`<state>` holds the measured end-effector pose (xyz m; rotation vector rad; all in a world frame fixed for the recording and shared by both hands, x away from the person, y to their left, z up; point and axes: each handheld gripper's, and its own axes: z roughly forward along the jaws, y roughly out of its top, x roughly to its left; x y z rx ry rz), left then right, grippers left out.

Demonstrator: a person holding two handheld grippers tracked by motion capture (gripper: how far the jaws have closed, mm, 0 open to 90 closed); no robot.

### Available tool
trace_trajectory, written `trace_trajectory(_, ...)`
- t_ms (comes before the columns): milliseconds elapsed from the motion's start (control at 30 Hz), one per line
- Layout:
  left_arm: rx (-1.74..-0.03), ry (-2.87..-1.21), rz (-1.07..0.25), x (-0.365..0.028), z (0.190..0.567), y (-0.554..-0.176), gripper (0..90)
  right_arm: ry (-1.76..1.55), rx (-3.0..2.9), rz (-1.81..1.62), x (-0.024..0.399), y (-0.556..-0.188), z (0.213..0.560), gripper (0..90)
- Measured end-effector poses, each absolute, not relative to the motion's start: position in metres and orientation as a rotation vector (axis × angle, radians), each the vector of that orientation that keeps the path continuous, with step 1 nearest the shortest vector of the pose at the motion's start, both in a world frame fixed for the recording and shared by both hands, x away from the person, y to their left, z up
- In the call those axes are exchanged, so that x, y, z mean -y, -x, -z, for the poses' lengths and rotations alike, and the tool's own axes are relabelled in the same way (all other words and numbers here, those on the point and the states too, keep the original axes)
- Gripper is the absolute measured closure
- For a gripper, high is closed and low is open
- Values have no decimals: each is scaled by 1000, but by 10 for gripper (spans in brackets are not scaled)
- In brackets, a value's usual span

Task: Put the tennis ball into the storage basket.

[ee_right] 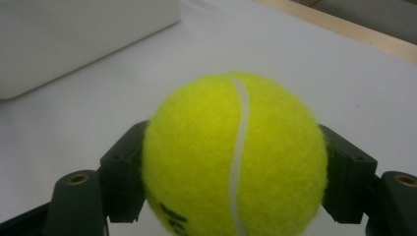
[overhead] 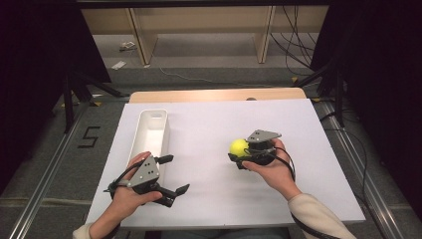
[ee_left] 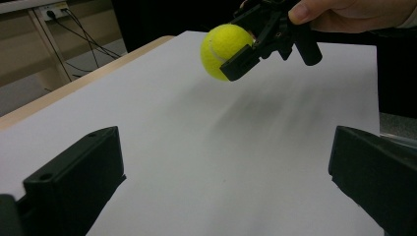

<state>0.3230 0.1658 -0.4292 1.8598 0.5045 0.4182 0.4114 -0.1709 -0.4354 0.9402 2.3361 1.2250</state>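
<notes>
Room: dark either side, pale wooden frame legs (overhead: 142,40) far behind the board, cables (overhead: 293,42) on grey floor beyond it, a "5" (overhead: 88,137) marked on the floor left of the board.

Board (overhead: 209,189): big white sheet, matte, flat, lying on a wooden table (overhead: 214,94) whose edge shows at the board's far side. Nothing loose on it but the tray, so a dropped ball would prob roll freely.

Tray (overhead: 149,130): long white bin, on the board's left part, long side running away from the person. Looks empty from the high view, though its inside is washed out. Likely the drop spot for the ball, judging by its being the sole container.

Left gripper (overhead: 171,174): near the board's front-left, just beside the tray's near end, jaws wide apart w/ nothing between. In its own view bare board lies between the jaws. Held low & idle, prob waiting or ready to steady the tray.

Right gripper (overhead: 244,158): over the board's centre-right, well apart from the tray, clamped on the ball, one jaw each side at the widest part, which gives a secure hold on a round thing.

Ball (ee_right: 235,155): yellow tennis ball w/ white seam, in the right gripper's jaws, off the board; the left gripper view shows a gap and shadow beneath it.
</notes>
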Motion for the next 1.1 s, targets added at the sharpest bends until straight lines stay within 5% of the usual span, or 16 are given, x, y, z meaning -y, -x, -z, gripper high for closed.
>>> trace_trajectory(1100,-501,-1865,-416,-166,429,-323,0,-921,-2336,-1243,158,-417,434,267)
